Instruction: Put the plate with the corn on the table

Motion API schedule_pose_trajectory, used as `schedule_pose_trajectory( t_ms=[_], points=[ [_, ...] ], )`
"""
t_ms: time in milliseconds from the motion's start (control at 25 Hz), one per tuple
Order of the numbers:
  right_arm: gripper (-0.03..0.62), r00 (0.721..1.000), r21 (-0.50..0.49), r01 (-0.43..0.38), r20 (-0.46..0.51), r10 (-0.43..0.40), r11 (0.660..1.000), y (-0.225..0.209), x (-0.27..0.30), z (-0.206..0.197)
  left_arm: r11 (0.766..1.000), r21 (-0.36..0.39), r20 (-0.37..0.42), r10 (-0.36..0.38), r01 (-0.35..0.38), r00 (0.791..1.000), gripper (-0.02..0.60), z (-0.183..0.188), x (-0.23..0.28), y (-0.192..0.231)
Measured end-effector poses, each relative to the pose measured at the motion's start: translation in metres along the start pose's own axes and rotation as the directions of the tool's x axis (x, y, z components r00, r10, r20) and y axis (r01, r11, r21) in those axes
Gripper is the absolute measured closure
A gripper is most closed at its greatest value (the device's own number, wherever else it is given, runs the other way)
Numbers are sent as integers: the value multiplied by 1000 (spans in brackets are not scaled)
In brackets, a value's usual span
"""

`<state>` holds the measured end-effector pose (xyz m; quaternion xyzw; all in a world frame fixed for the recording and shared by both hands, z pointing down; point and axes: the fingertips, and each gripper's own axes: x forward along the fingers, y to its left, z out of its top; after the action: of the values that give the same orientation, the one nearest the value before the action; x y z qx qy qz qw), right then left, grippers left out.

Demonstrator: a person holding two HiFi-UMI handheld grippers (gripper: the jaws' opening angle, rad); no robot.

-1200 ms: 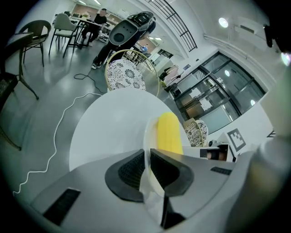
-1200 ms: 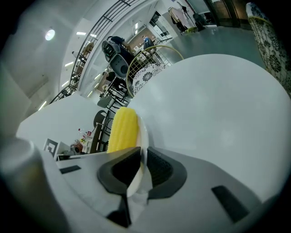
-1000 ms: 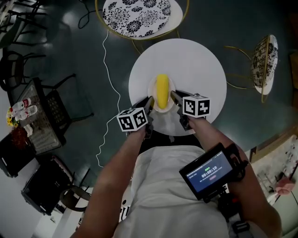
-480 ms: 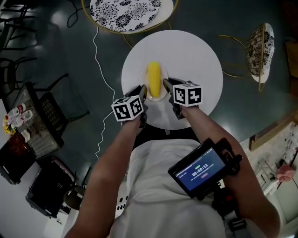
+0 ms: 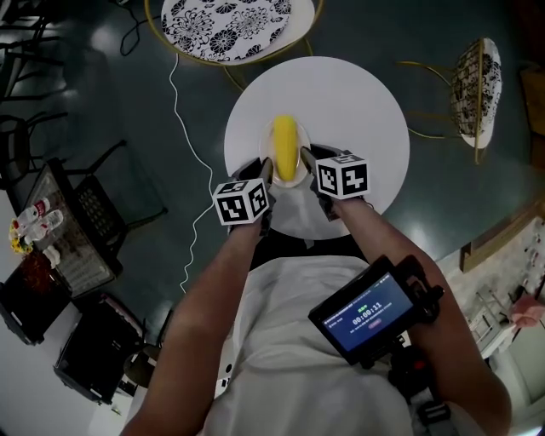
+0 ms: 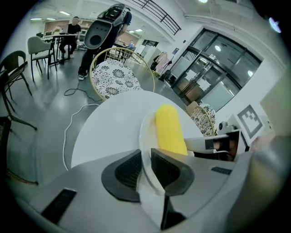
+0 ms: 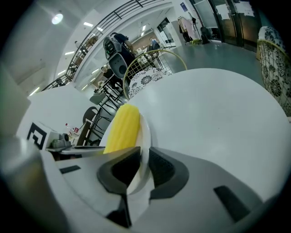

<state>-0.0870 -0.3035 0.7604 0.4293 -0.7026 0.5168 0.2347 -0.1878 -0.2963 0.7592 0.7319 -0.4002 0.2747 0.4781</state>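
A small white plate point(image 5: 297, 171) carries a yellow corn cob point(image 5: 284, 148) over the near half of the round white table point(image 5: 358, 102). My left gripper point(image 5: 265, 174) is shut on the plate's left rim point(image 6: 144, 136), and my right gripper point(image 5: 308, 163) is shut on its right rim point(image 7: 145, 136). The corn point(image 6: 169, 130) lies lengthwise along the plate, pointing away from me, and shows as a yellow cob point(image 7: 122, 128) in the right gripper view too. I cannot tell whether the plate touches the tabletop.
A gold-framed chair with a patterned cushion point(image 5: 226, 21) stands beyond the table, and another chair point(image 5: 477, 94) is to the right. A white cable point(image 5: 189, 145) runs across the dark floor on the left. Dark chairs and a crate with bottles point(image 5: 34, 217) stand at far left.
Both grippers carried the plate with the corn farther over the table in the first half second, then barely moved. Their hold on the rim is unchanged.
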Motion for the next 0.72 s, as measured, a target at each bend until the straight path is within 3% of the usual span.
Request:
schedule_pose_trajectory(
  t_ms=[280, 480, 720],
  points=[
    [543, 999, -46, 32, -3, -32, 998, 3, 2, -1, 1000, 23, 3, -5, 5, 1000, 529, 0, -1, 0],
    [525, 997, -8, 58, 54, -58, 998, -1, -3, 2, 999, 28, 25, -27, 27, 999, 522, 3, -4, 1],
    [526, 988, 10, 80, 134, -81, 997, -8, -21, 9, 1000, 17, 96, 9, -10, 995, 520, 12, -21, 10]
  ],
)
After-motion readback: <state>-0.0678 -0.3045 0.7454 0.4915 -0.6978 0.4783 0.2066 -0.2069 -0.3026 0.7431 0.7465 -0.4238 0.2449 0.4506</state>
